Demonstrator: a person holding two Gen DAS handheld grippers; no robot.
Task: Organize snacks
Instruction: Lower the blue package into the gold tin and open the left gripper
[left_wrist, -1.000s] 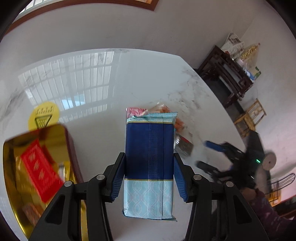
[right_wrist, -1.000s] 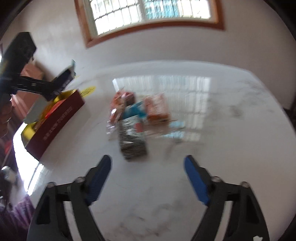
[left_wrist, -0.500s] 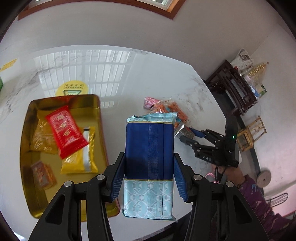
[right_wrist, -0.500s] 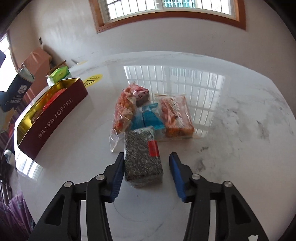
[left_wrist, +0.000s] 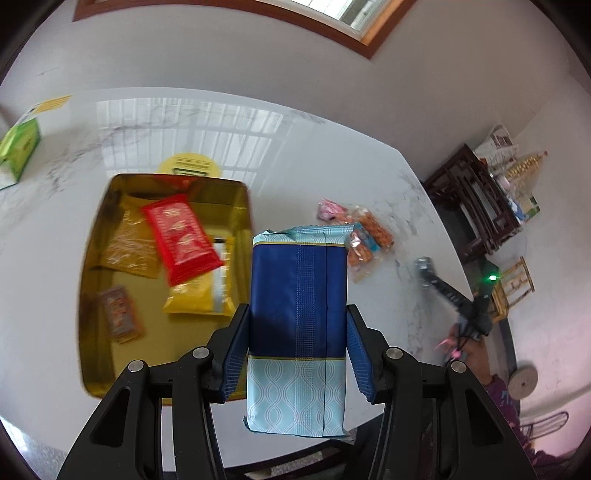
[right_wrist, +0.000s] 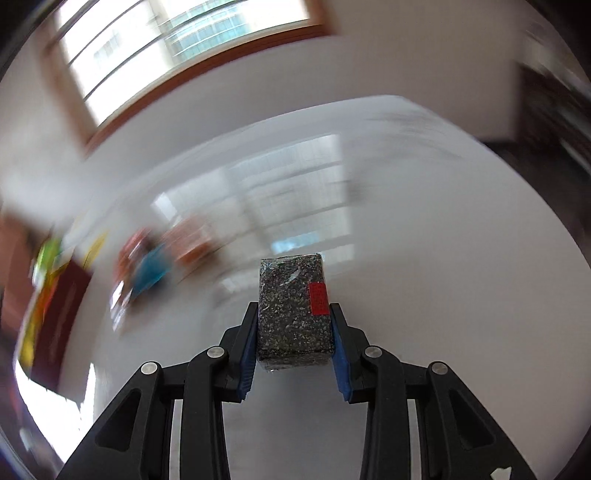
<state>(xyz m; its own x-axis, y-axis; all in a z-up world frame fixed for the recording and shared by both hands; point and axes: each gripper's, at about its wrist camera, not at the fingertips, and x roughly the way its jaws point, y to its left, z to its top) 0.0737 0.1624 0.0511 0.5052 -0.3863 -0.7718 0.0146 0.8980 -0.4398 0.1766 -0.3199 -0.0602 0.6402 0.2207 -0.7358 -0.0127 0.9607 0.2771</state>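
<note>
My left gripper (left_wrist: 297, 343) is shut on a dark blue and pale blue snack pack (left_wrist: 298, 317), held above the table just right of the gold tin (left_wrist: 86, 295). The tin holds a red pack (left_wrist: 179, 238), a yellow pack (left_wrist: 201, 291) and other wrapped snacks. My right gripper (right_wrist: 293, 345) is shut on a speckled dark block with a red label (right_wrist: 293, 314), lifted off the table. The right gripper also shows in the left wrist view (left_wrist: 428, 271), far right. Loose snacks (left_wrist: 364, 236) lie on the marble table; they show blurred in the right wrist view (right_wrist: 159, 258).
A green box (left_wrist: 16, 153) stands at the table's far left. A yellow sticker (left_wrist: 192, 166) lies behind the tin. The tin's red side (right_wrist: 61, 325) is at left in the right wrist view. Dark wooden furniture (left_wrist: 476, 206) stands beyond the table's right edge.
My right gripper closed on the speckled block and lifted it away from the pile, swinging fast. My left gripper kept the blue pack and shifted, so the tin now sits more fully in view.
</note>
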